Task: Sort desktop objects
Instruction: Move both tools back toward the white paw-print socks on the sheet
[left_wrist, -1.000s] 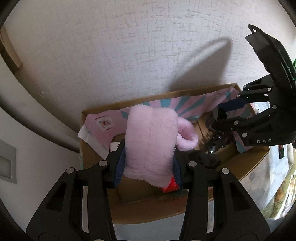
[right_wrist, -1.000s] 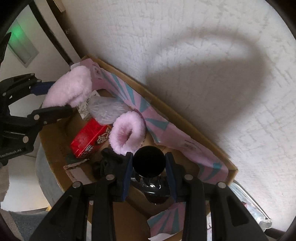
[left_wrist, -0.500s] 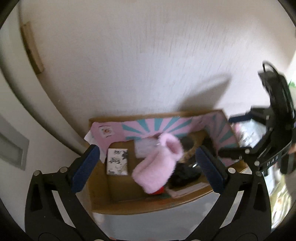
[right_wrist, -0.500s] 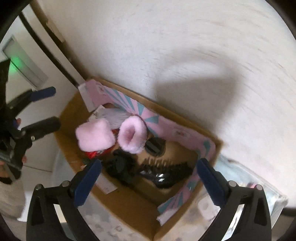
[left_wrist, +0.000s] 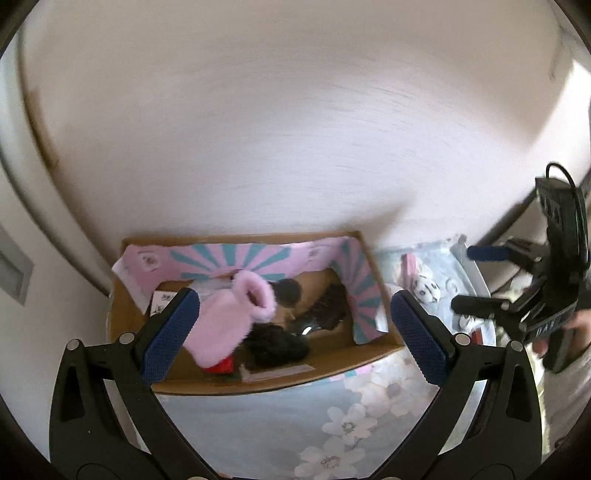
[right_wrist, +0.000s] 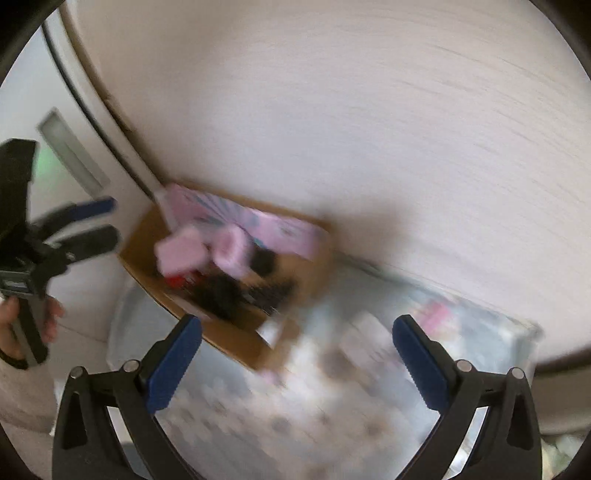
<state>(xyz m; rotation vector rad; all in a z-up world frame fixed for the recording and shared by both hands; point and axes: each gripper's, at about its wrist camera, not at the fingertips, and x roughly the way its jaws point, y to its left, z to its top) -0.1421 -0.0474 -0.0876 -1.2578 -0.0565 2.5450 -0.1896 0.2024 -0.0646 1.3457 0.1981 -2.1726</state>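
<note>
A cardboard box (left_wrist: 373, 266) with pink and teal lining stands against the white wall. Inside lie a fluffy pink sock (left_wrist: 229, 317), a black hairbrush (left_wrist: 325, 310), a dark fuzzy item (left_wrist: 277, 345) and a red packet (left_wrist: 221, 367). My left gripper (left_wrist: 295, 332) hangs open above the box with nothing between its fingers. In the blurred right wrist view the same box (right_wrist: 236, 332) lies below and left, and my right gripper (right_wrist: 297, 363) is open and holds nothing. The right gripper (left_wrist: 487, 280) shows at the left view's right edge, the left gripper (right_wrist: 96, 225) at the right view's left edge.
The box sits on a pale blue floral cloth (left_wrist: 295, 424). Right of the box lies a heap with black-and-white patterned soft items (left_wrist: 424, 288). A grey wall plate (left_wrist: 14, 269) is at the left. A person's hand (right_wrist: 22, 332) grips the left tool's handle.
Both grippers have opened: the pink sock dropped from the left one and the black brush from the right one into the box. Both have since risen and pulled back from the box.
</note>
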